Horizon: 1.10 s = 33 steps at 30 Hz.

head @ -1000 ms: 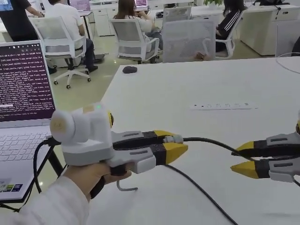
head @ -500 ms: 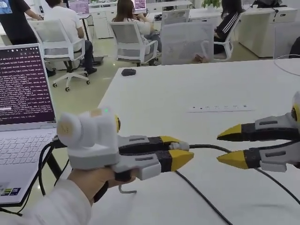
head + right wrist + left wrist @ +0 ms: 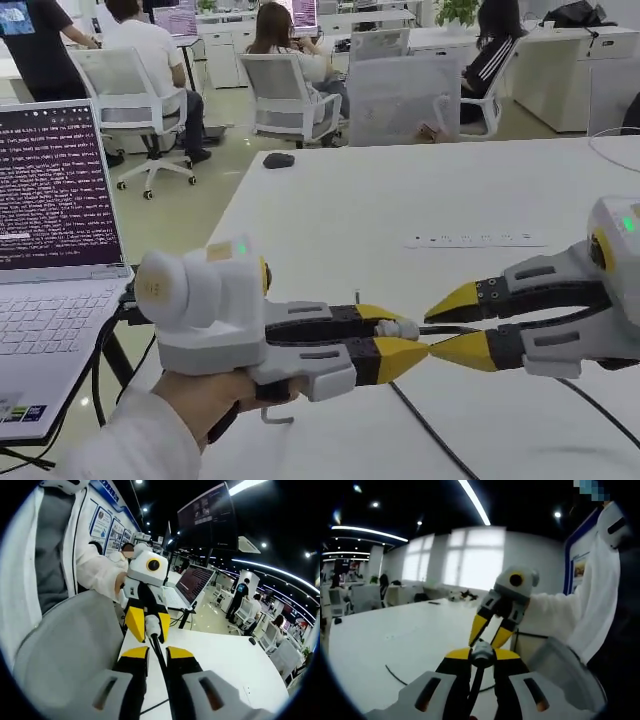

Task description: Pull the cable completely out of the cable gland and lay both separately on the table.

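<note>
My left gripper (image 3: 400,332) is shut on the grey cable gland (image 3: 394,327), held above the white table (image 3: 330,230) by a hand in a white sleeve. A black cable (image 3: 432,432) leaves the gland's nose, runs right, and trails down over the table. Tip to tip with it, my right gripper (image 3: 436,330) is open, its yellow jaws above and below the cable just past the gland. In the left gripper view the gland (image 3: 482,652) sits between my jaws. The right gripper view has the cable (image 3: 159,656) running between my open jaws to the gland (image 3: 152,625).
An open laptop (image 3: 50,200) stands at the table's left edge. A white power strip (image 3: 475,240) lies mid-table and a dark mouse (image 3: 278,160) sits at the far edge. People sit on office chairs (image 3: 280,90) beyond the table.
My right gripper has moved left along the cable until its tips meet the left gripper's, and its jaws have spread. The left gripper still holds the gland.
</note>
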Tool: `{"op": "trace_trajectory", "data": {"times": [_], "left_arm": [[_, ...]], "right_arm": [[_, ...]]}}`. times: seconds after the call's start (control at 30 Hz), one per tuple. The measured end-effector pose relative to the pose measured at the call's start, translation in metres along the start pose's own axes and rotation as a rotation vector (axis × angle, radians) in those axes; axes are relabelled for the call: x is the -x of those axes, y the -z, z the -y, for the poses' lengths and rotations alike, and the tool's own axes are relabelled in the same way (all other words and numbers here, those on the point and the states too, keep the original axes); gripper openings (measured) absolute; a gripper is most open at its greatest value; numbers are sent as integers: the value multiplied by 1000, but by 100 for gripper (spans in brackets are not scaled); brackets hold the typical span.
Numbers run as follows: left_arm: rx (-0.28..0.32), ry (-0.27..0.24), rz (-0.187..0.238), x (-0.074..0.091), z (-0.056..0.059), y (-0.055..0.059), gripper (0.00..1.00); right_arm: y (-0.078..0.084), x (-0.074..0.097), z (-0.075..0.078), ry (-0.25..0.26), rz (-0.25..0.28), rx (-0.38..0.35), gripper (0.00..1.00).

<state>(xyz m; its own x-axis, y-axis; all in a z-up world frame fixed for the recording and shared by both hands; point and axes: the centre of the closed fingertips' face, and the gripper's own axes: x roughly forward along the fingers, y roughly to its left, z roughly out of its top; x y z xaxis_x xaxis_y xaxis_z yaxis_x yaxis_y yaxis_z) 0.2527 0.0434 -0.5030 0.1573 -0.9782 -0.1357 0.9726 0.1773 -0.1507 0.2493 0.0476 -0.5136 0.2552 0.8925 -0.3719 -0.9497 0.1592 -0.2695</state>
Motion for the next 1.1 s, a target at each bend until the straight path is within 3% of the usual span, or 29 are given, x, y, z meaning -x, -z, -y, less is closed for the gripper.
{"op": "trace_trajectory", "data": {"times": [0.13,0.6,1.1], "left_arm": [[-4,9,-6,-1,2,1,17],[10,-6,1,4,-5,1,17],[24,-49,2,21,-16,4,17]], "right_arm": [[4,-1,0,-2,-10,-2,7],[10,2,4,21,-1,-16,6],[40,25,14,98,-23,-100,6]]}}
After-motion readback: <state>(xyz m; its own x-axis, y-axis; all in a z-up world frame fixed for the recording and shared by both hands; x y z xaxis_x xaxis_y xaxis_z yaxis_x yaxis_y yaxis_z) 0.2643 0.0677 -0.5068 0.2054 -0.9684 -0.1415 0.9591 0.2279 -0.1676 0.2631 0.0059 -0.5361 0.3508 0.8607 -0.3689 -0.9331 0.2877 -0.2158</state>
